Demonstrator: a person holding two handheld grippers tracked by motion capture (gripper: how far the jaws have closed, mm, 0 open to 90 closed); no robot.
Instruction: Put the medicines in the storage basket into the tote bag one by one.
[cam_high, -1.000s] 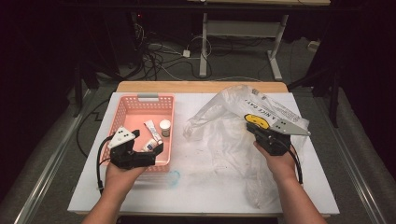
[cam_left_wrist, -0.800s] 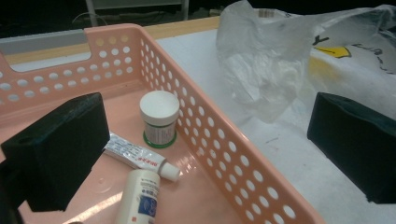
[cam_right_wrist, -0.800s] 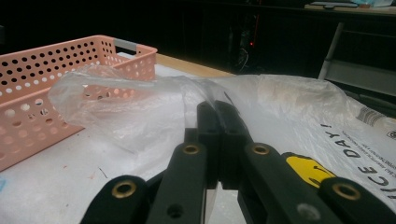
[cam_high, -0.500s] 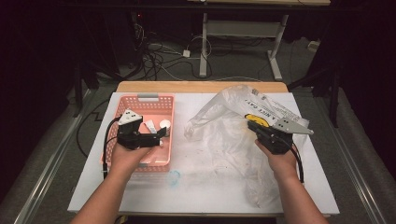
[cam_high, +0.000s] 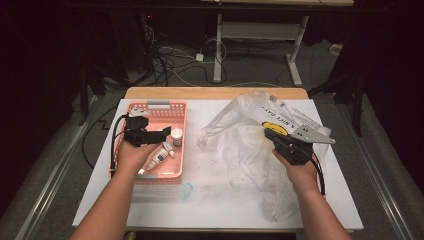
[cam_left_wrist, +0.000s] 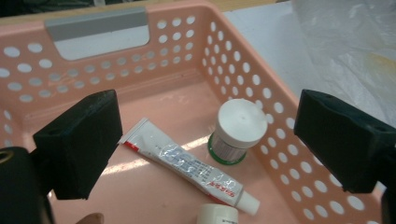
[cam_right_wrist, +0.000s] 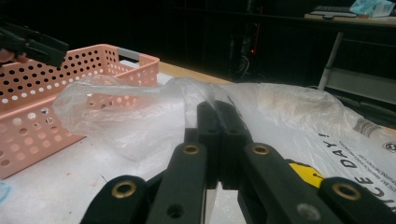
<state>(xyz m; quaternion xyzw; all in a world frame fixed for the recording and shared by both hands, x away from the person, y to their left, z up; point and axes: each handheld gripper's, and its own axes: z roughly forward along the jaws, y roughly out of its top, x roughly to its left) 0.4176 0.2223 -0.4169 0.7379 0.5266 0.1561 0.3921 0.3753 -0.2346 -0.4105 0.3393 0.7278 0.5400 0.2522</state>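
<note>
Since the earlier frame the left gripper has travelled from the near rim of the basket toward its middle, and its jaws, wide apart, have just been closing a little with nothing yet pressed between them. From its own view they straddle a jar and a tube on the basket floor, the jar at about one o'clock from the tube's middle, close against the right wall.

At three o'clock on the table, the right gripper has not shifted: its jaws stand pinched together on a fold of the bag, holding the mouth up toward the basket.

By my reading, the step in hand is picking an item out of the basket to go into the bag. Next the left gripper would need to drop lower, centre on one item and close.

The basket is pink rigid plastic, perforated with round holes, with a grey handle insert. The jar is squat and round with a smooth white lid; the tube is soft, glossy and flattened, capped white. The bag is thin, crinkled, translucent film with print.
</note>
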